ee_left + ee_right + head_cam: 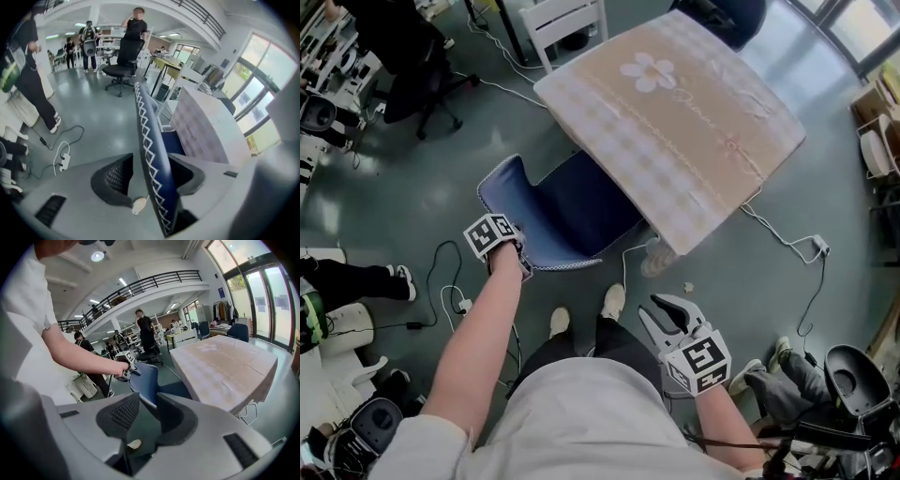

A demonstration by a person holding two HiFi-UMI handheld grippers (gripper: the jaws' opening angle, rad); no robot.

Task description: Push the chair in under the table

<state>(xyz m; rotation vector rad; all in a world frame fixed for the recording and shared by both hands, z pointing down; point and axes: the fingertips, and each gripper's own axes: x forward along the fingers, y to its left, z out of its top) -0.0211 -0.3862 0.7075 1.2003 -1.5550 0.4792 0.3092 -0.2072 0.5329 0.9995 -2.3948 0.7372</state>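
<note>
Looks along right tongs (147,401): jaws apart, nothing clamped. Finds blue chair (149,379) beyond the gap, backrest toward camera, seat reaching under near edge of counter (225,364). Notes left tongs (133,372) at backrest's top edge, bare forearm (79,357) behind; grip not determinable. Records person (146,331) standing in background below railed balcony (154,282).

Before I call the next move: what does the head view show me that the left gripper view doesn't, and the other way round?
Head view only: the whole cloth-covered table with the blue chair seat partly under its near edge, and the right gripper, open and empty, off the chair.

Left gripper view only: the left gripper with its jaws apart on either side of the backrest's white-stitched edge, a gap showing at one pad.

Both: the chair, the table and the white power strip on the floor.
</note>
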